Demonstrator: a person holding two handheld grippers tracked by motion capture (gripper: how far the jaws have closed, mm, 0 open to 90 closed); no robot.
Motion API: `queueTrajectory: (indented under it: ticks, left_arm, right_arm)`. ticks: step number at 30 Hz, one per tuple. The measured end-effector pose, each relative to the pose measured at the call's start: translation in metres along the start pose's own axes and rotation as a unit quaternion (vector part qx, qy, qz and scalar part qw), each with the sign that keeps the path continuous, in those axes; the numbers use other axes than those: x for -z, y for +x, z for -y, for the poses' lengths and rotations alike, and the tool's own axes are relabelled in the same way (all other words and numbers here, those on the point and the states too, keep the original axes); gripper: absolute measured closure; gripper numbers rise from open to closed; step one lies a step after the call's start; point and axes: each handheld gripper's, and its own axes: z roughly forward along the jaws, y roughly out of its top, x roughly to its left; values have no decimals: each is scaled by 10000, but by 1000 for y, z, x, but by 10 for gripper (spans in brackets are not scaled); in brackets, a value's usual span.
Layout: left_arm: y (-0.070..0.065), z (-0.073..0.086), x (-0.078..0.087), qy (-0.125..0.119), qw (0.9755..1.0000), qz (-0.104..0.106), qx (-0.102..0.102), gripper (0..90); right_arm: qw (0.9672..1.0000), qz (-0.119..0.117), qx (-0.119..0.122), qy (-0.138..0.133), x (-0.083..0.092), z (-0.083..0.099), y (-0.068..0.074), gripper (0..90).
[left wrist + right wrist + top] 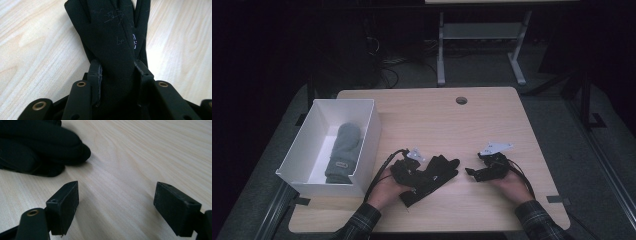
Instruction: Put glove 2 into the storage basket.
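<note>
The left gripper has its jaws clamped on a black fabric glove lying near the front edge of the light wooden table. The right gripper sits just beside the glove's fingertips, jaws wide open with nothing between them.

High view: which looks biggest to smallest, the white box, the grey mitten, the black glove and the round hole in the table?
1. white box
2. black glove and grey mitten: about alike, so unranked; the left gripper covers part of the glove
3. round hole
</note>
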Motion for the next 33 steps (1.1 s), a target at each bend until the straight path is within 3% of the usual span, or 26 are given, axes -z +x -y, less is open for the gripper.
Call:
queueTrajectory:
  ticks: [9, 17, 28, 33]
  left_arm:
    - [4, -16, 26, -333, 9990, -53, 299, 652]
    - [9, -39, 73, -519, 9978, -292, 276, 654]
    - [33, -49, 150, -871, 9919, -758, 529, 653]
    - [47, -46, 174, -983, 9886, -902, 692, 653]
  right_arm:
    - [10000, -2, 2, 17, 0, 0, 0, 190]
    - [10000, -3, -1, 19, 0, 0, 1, 188]
    - [10000, 1, -19, 20, 0, 0, 1, 186]
    - [10000, 5, -1, 17, 0, 0, 1, 186]
